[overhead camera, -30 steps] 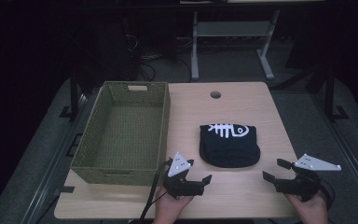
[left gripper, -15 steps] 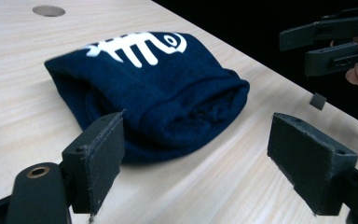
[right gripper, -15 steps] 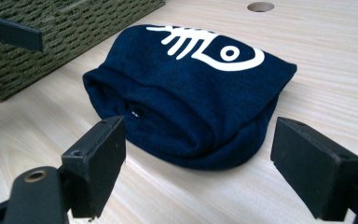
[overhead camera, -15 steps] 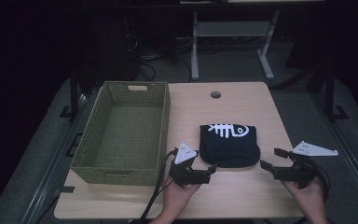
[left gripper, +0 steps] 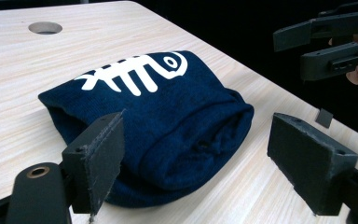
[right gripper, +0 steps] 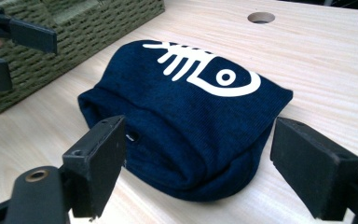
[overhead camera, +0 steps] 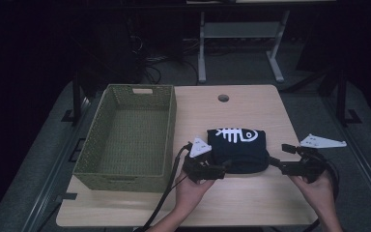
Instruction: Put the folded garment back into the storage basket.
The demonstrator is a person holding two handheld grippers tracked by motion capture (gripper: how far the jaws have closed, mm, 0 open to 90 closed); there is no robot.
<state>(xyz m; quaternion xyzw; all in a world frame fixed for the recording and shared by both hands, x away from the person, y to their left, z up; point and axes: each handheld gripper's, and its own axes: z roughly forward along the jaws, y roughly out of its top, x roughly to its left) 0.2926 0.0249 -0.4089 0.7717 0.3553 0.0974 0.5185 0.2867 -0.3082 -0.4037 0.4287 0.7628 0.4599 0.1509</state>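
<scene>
Between both grippers on pale wooden table [overhead camera: 241, 203]: folded navy knit garment with white fishbone print [overhead camera: 237, 147], long axis left-right. Left gripper [overhead camera: 221, 170] and right gripper [overhead camera: 276, 165] both wide open, flanking near corners, equally near.

The high view was dim, with only the table [overhead camera: 241, 111] lit from above and its surroundings sunk in near-black, while both gripper views were bright and sharp, their near jaws slightly soft and casting faint shadows.
</scene>
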